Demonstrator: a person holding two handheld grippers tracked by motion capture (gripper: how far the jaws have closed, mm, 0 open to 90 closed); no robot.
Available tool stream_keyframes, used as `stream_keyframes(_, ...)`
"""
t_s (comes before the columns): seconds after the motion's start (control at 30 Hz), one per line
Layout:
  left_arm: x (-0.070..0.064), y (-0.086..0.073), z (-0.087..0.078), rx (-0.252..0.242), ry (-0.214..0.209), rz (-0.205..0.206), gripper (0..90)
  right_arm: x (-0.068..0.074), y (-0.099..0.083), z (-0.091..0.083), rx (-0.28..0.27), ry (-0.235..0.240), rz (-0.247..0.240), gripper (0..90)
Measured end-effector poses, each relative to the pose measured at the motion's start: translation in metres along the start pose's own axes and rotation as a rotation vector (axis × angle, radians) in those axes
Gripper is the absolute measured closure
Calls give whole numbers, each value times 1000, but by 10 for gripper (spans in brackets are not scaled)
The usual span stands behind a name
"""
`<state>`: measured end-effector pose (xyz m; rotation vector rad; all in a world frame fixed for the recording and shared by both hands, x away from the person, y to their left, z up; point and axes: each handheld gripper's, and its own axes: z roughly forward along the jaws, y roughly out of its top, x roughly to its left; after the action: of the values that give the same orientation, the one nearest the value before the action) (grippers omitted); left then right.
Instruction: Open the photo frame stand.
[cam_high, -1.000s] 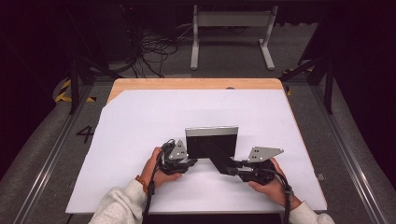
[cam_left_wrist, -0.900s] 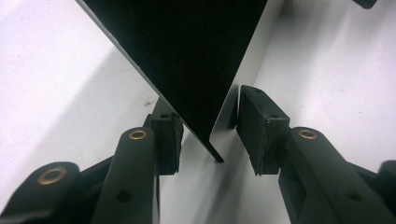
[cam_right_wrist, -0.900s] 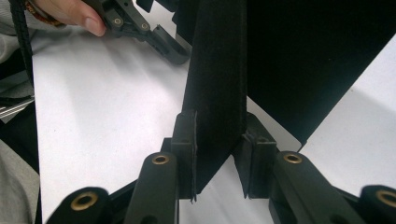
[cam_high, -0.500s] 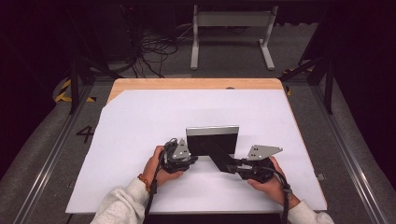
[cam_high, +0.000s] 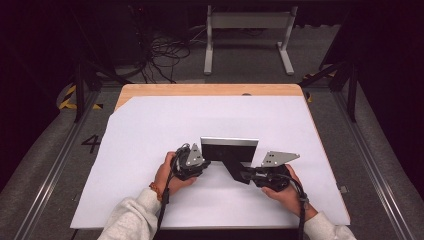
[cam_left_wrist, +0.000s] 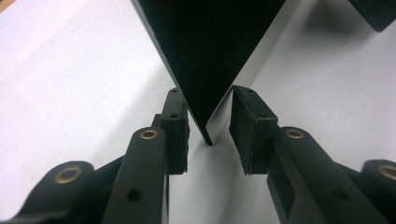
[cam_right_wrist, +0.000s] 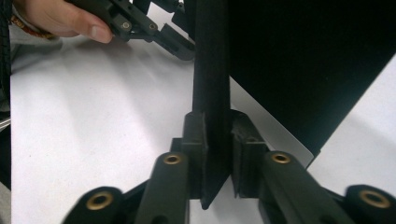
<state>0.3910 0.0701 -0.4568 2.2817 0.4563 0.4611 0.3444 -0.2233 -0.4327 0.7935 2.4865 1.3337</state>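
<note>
Just one black panel (cam_high: 229, 154) on the worktop (cam_high: 150, 130), sitting between two grippers: left gripper (cam_high: 200, 165), right gripper (cam_high: 246, 175), two jaws each.

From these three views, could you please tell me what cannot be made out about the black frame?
- Frame front: high view, faces away.
- Its top: left gripper view, cut by the edge.
- Stand's foot: right gripper view, hidden between the right hand-held gripper's jaws.

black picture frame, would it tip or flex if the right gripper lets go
The picture frame looks rigid: its edges run straight. It stands upright, so tipping seems likely. The right gripper clamps its back stand; the left gripper sits open around a corner.
</note>
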Motion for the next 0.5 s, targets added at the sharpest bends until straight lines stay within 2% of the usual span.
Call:
stream_keyframes(0.23, 0, 0, -1, 2, -8, -8, 713, 0, -1, 3, 17, 38, 28, 851)
stream_keyframes(0.5, -3, 1, -1, 16, 21, -6, 727, 1, -3, 3, 31, 51, 52, 857)
